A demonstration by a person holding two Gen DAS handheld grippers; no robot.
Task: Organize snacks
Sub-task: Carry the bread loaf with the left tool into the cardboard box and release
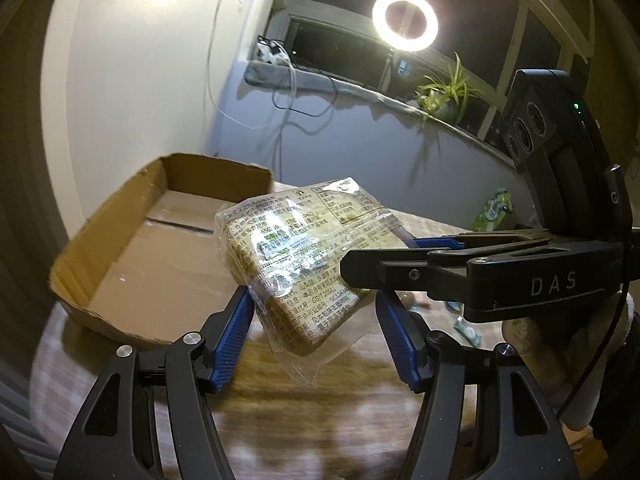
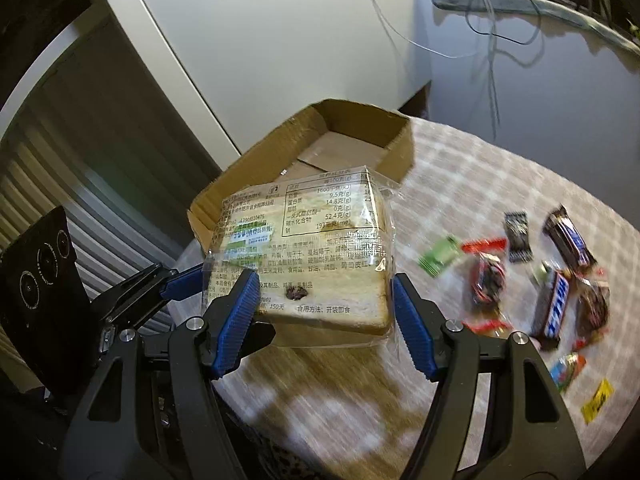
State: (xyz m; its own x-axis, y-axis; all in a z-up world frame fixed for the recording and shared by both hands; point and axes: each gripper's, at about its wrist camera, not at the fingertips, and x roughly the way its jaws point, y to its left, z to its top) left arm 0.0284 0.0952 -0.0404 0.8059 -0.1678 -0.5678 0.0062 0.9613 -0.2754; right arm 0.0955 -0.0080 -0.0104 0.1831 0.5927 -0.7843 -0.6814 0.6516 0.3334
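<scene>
Bread packet (image 2: 304,240), a clear-wrapped slice with its printed label facing the cameras, hung in the air above the bench (image 2: 460,184) rather than resting on it. I had the right claw (image 2: 324,278) clenched across its width: one blue pad lay over the wrapper's near left part and the other pressed against the right edge of the slice. From the left wrist camera I saw that same claw reaching in from the right, one finger in front of the packet and one behind it.

My left claw (image 1: 313,294) was spread wide with the packet's lower end between its pads. The left pad met the wrapper film, but I could not tell whether this claw was truly bearing on the packet or only flanking it.

Just behind the packet stood an open cardboard box (image 2: 352,118), shallow, with bare board showing inside. Off to the right, well apart from the box, loose snacks lay scattered on the checked cloth: two Snickers bars (image 2: 554,306), a green sachet (image 2: 440,256), red-wrapped sweets (image 2: 486,278) and a yellow packet (image 2: 598,400). A ring light (image 1: 405,21) glowed by the dark window, near a potted plant (image 1: 444,92).
</scene>
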